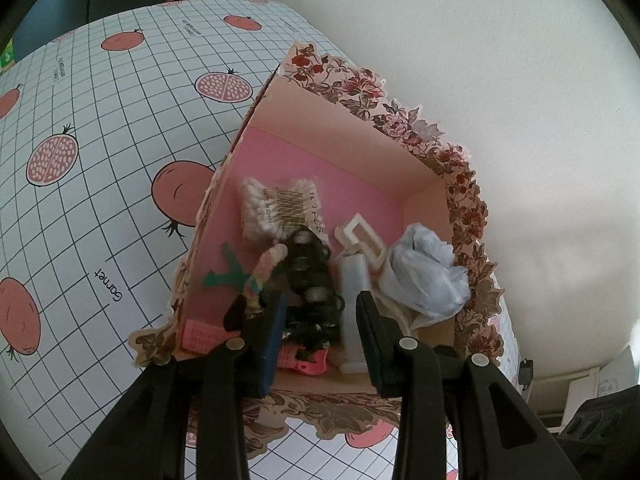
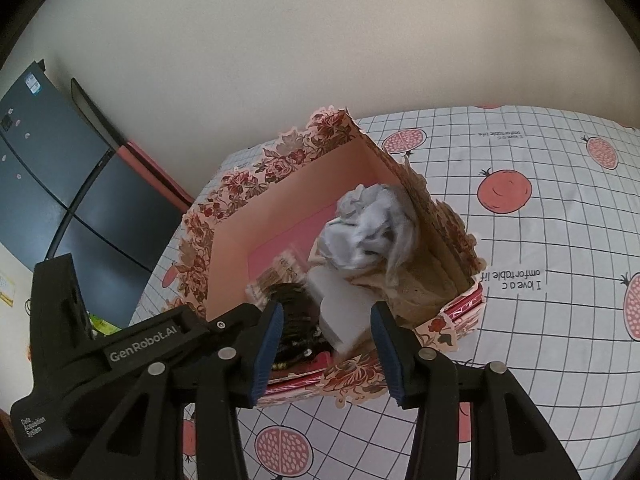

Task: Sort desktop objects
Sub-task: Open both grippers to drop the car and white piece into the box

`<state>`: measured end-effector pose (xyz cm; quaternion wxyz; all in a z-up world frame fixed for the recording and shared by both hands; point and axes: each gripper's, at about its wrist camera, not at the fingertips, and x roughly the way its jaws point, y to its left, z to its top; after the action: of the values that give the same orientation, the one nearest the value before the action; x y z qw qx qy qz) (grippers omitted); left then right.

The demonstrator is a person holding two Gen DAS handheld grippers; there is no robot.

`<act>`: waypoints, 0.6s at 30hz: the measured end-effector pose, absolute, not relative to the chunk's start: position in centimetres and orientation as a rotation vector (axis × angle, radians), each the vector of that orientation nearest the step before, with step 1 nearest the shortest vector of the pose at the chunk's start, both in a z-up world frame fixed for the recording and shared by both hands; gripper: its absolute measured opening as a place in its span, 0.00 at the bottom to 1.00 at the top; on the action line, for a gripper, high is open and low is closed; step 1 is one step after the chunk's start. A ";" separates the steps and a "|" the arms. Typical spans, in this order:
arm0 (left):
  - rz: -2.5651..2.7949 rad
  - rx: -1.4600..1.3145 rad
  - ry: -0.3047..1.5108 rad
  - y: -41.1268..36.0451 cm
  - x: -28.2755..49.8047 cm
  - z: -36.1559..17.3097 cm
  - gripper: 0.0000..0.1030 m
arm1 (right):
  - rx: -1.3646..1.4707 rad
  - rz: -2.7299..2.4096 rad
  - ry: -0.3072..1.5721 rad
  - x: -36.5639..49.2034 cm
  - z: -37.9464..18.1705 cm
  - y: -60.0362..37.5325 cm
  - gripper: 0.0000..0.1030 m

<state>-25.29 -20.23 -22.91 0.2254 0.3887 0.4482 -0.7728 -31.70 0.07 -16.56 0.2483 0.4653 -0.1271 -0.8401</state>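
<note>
Hovering over the floral box (image 1: 404, 128), left gripper (image 1: 320, 320) has jaws part open w/ nothing gripped; black hair-tie bundle (image 1: 312, 280) lies below the gap. Right gripper (image 2: 326, 332) jaws also narrow-ish, empty, above a white block (image 2: 340, 308). Inside box: cotton swab pack (image 1: 276, 208) at 12 o'clock of the bundle, crumpled blue-grey bag (image 1: 428, 272) at 3 o'clock, pink comb (image 1: 200, 334) at 8. Box sits on pomegranate-print surface (image 1: 100, 152).

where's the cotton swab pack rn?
Inside the floral box, lying on its pink floor toward the far left in the left wrist view: the cotton swab pack sits just beyond the black hair ties.
</note>
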 end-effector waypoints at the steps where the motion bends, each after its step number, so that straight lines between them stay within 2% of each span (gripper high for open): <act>1: -2.131 1.072 1.237 -20.2 -25.3 -22.9 0.36 | 1.266 -2.289 -0.347 -31.7 -16.6 0.1 0.48; 12: -2.174 1.046 1.212 -19.9 -25.3 -21.6 0.38 | 1.211 -2.303 -0.355 -31.4 -14.9 0.5 0.48; 15: -2.211 1.023 1.186 -19.6 -25.2 -20.5 0.49 | 1.149 -2.333 -0.361 -31.0 -13.2 1.3 0.48; 17: -2.242 1.014 1.159 -19.2 -25.3 -19.8 0.52 | 1.118 -2.364 -0.357 -30.8 -12.2 2.0 0.55; 18: -2.254 1.011 1.143 -18.9 -25.4 -19.4 0.57 | 1.104 -2.379 -0.358 -30.7 -11.7 2.4 0.61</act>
<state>-25.38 -18.93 -19.42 0.2081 0.3632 0.4108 -0.8099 -30.68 2.38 -11.75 0.2447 0.4045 -0.1312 -0.8714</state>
